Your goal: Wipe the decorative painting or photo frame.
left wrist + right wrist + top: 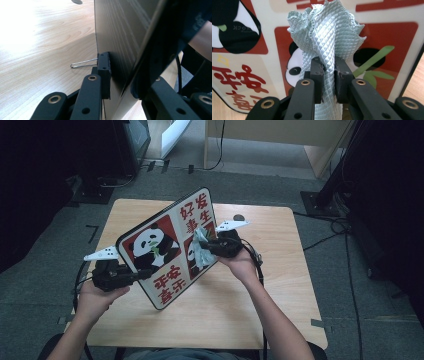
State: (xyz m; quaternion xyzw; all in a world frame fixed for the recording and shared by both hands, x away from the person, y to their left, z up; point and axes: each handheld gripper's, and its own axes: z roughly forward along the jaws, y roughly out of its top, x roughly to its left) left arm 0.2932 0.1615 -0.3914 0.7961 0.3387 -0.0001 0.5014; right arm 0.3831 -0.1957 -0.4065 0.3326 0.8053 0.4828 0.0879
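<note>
A flat board printed with pandas and red characters is held tilted above the wooden table. My left gripper is shut on the board's lower left edge. In the left gripper view the board's plain back runs between the jaws of the left gripper, and a thin wire loop sticks out beside the pad. My right gripper is shut on a crumpled pale green cloth that touches the printed face. In the right gripper view the cloth bunches above the right gripper, in front of the board.
A small dark spot lies near the table's far edge. Black equipment stands and cables occupy the floor to the right. Light wooden furniture stands behind the table.
</note>
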